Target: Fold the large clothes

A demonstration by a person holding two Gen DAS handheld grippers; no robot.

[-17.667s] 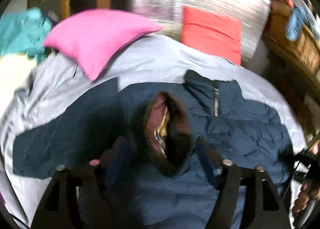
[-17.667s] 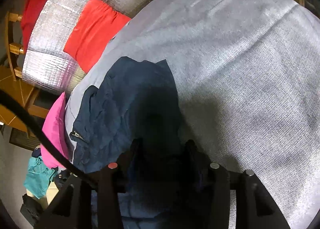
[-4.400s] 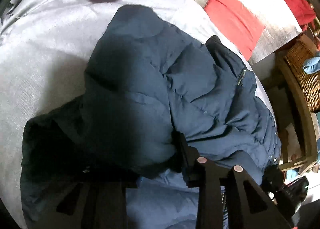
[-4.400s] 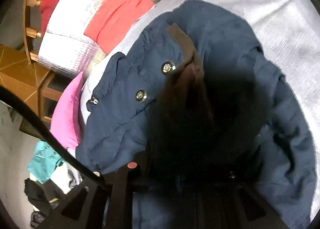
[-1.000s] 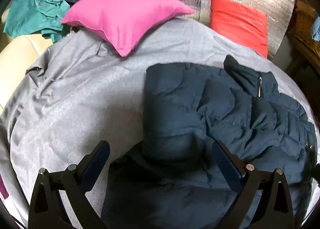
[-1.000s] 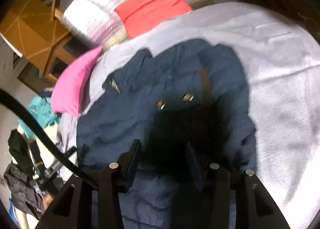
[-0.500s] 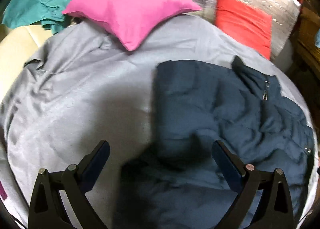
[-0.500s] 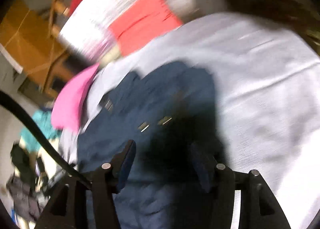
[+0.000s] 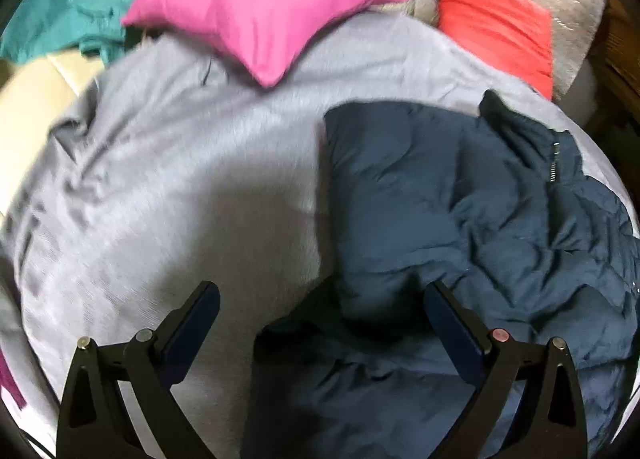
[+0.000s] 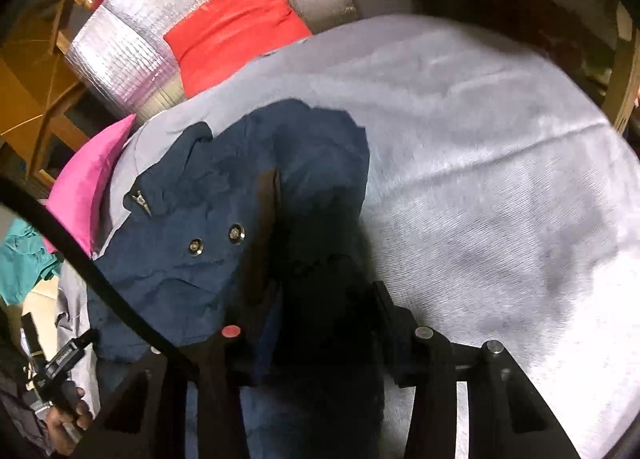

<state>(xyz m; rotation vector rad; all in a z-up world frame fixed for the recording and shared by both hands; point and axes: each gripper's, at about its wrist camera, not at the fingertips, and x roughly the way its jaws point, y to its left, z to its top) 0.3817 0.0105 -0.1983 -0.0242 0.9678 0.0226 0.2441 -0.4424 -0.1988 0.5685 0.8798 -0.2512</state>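
Note:
A navy padded jacket (image 9: 460, 219) lies folded in on itself on the grey bed sheet (image 9: 160, 199). In the right wrist view the jacket (image 10: 224, 211) shows two snap buttons and a zip pull. My left gripper (image 9: 320, 311) is open and empty, held above the jacket's near left edge. My right gripper (image 10: 308, 323) hangs over the jacket's dark near part; its jaws stand apart, with dark fabric and shadow between them, and I cannot tell whether they hold it.
A pink pillow (image 9: 256, 7) and a red cushion (image 9: 496, 19) lie at the head of the bed against a silver padded board (image 10: 132, 51). Teal clothes (image 9: 68, 15) sit at far left. A wooden frame (image 10: 624, 71) stands to the right.
The left gripper has drifted left, so the jacket sits further right in its view. The right wrist view has steadied and moved closer over the jacket.

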